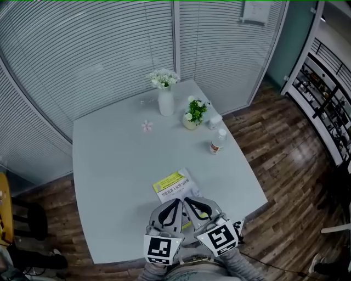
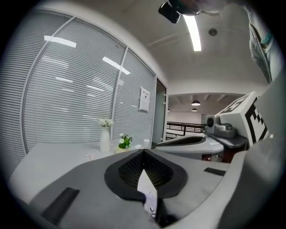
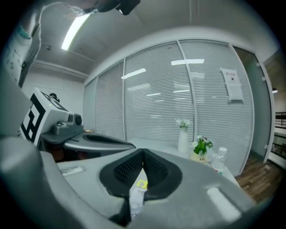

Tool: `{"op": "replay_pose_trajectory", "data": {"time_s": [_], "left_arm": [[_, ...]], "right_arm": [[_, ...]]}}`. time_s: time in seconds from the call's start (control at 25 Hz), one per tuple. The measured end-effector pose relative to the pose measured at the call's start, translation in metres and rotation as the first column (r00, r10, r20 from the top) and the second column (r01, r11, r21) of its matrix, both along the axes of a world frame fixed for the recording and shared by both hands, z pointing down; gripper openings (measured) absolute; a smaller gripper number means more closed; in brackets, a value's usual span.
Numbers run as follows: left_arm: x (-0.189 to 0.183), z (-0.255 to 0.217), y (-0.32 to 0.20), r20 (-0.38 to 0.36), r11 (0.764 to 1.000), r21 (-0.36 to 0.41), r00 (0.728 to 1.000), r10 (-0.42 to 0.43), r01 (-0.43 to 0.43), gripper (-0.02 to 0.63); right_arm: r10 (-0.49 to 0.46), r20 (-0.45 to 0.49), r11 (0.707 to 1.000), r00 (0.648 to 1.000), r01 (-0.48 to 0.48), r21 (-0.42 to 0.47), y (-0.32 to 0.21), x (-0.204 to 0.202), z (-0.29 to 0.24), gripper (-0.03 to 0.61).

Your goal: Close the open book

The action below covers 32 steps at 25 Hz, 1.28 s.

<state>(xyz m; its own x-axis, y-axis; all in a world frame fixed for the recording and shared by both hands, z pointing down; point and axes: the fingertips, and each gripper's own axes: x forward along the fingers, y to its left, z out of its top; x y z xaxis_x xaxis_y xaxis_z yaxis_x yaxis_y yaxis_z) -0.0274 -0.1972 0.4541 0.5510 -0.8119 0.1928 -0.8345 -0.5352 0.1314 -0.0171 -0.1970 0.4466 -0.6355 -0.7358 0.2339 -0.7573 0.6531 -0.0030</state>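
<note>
Though its print is too small to read, the book (image 1: 174, 188) has a white cover with dark lines of characters under a yellow band. It lies flat near the front edge of the smooth, pale grey desk (image 1: 115, 175), with its near end hidden under the two claws.

The left claw (image 1: 176, 202) is pressed together, its black ribbed pads meeting in a point. A strip of white printed paper shows in the slot behind the tips, but I cannot tell whether it is caught there or only seen through the slot. The right claw (image 1: 190, 200) is pressed together too, and its slot shows a strip of white with a yellow patch and small print. Both claws are of matt grey plastic, and each carries a cube with bold black-and-white square markers (image 1: 163, 248).

Further back on the desk stand:
- a slim white vase (image 1: 166, 102) of white flowers;
- a small round pot (image 1: 192, 117) of green leaves and white blooms;
- a clear bottle (image 1: 218, 141) with a white cap and a reddish label that cannot be read.

A small pink flower (image 1: 146, 125) lies flat beside them. A paper notice (image 1: 255, 11), also illegible, hangs on the wall of slatted blinds. The floor (image 1: 274, 148) is dark wood planks.
</note>
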Motion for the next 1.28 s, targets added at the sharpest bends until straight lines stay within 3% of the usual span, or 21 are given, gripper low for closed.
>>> {"op": "replay_pose_trajectory", "data": {"time_s": [0.32, 1.28], "left_arm": [[-0.02, -0.032, 0.011, 0.012, 0.993, 0.097, 0.998, -0.064, 0.062, -0.002], [-0.03, -0.029, 0.012, 0.041, 0.991, 0.114, 0.996, -0.082, 0.077, -0.002]], "right_arm": [[-0.027, 0.017, 0.998, 0.999, 0.026, 0.049, 0.01, -0.02, -0.028, 0.002], [-0.039, -0.015, 0.998, 0.999, 0.04, 0.05, 0.009, -0.027, -0.026, 0.002]]}}
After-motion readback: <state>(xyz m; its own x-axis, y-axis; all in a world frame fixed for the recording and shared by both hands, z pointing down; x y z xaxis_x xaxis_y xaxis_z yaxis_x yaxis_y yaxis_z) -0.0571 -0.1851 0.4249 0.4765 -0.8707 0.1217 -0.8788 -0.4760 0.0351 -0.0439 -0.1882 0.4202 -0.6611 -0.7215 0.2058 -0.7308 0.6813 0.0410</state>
